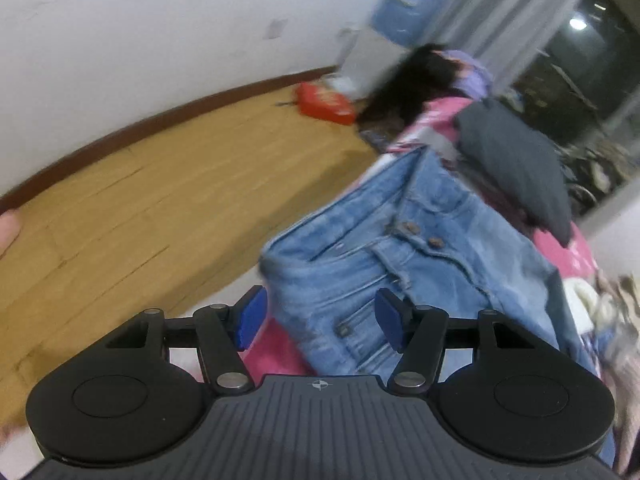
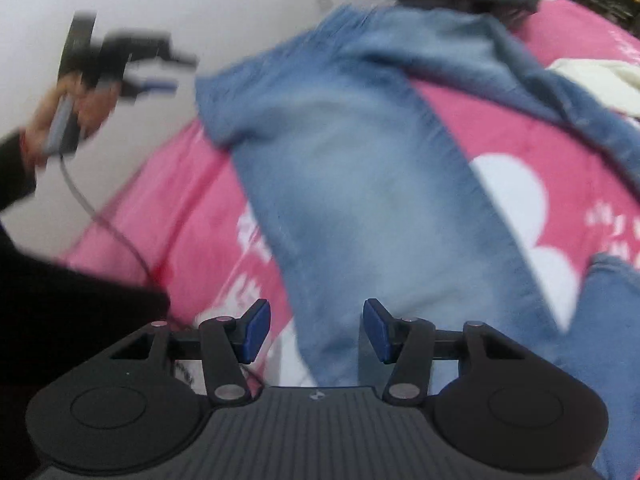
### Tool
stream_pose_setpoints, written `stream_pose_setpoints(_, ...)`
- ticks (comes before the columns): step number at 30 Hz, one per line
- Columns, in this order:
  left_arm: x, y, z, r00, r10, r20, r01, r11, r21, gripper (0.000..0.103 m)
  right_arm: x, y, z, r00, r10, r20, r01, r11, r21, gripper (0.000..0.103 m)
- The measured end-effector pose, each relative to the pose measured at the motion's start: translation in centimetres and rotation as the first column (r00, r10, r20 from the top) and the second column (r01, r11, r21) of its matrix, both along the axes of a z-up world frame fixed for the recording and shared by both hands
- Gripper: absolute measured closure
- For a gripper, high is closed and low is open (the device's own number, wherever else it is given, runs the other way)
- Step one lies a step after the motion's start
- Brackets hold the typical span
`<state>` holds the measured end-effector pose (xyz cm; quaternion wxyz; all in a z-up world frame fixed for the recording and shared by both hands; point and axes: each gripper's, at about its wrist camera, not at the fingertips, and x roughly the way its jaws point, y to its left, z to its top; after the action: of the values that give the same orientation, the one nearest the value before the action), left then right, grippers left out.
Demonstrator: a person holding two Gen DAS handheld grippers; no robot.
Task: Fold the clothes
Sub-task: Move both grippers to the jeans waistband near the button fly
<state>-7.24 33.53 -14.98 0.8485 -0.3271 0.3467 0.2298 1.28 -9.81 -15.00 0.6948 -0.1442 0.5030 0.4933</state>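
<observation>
Gaping claws (image 1: 321,318) (image 2: 316,330), empty, w/ jeans (image 1: 400,248) beneath

The left claw (image 1: 320,320) points downward with its blue pads (image 1: 250,320) wide apart, gripping nothing. The right claw (image 2: 316,330) points down too, its pads apart and empty. The left hand (image 2: 66,114), in a dark sleeve, holds its claw up, blurred.
</observation>
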Motion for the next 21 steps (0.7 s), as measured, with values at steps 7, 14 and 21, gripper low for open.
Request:
stream_pose_setpoints(7, 5.8, -2.2, -1.3, 0.944, -0.317, -0.093, 0.329, 0.931, 0.157, 0.043, 5.0, 2.8, 3.5, 0.982, -0.149, 0.115, 0.132, 0.981, 0.143, 0.057)
stream_pose_setpoints(14, 6.9, -1.9, -3.3, 0.967, -0.241, 0.082, 0.245, 0.968, -0.051, 0.046, 10.9, 9.1, 5.7, 0.97, -0.228, 0.088, 0.19, 0.931, 0.313, 0.063)
stream_pose_setpoints(21, 7.3, 2.8, -7.6, 0.984, 0.081, 0.16, -0.008, 0.912, -0.409, 0.047, 12.8, 10.7, 5.4, 0.973, -0.228, 0.044, 0.198, 0.913, 0.356, 0.063)
